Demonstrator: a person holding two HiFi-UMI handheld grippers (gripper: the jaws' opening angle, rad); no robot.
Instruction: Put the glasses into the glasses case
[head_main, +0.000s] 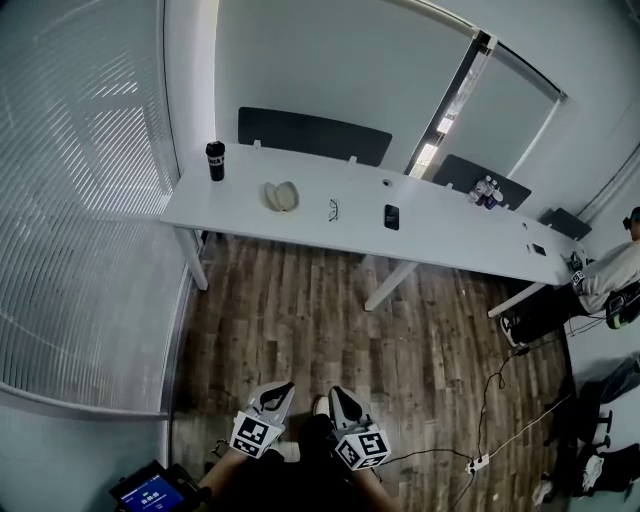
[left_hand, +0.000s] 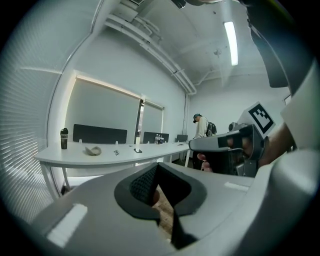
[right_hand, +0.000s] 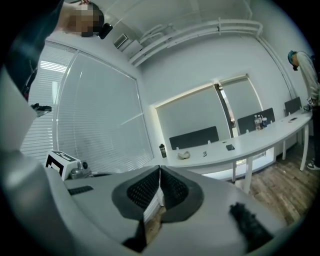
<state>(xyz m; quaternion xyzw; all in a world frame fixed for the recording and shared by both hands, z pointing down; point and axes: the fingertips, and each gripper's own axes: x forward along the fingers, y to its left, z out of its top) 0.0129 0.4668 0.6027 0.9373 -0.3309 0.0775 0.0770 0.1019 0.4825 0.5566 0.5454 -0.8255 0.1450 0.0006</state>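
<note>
On table (head_main: 440, 235) — glasses case (head_main: 281, 196); glasses (head_main: 333, 209) outside, apart.

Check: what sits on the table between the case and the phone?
The glasses lie between the case and the phone, apart from both. The head view shows it.

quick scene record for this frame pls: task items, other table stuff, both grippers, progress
glasses: on the white table, right of the case, apart from it
glasses case: on the table, looks open
other: black tumbler near the table's left end; phone right of the glasses
left gripper: shut, empty, over the floor, far from the table
right gripper: shut, empty, beside the left
progress: glasses not yet in the case
</note>
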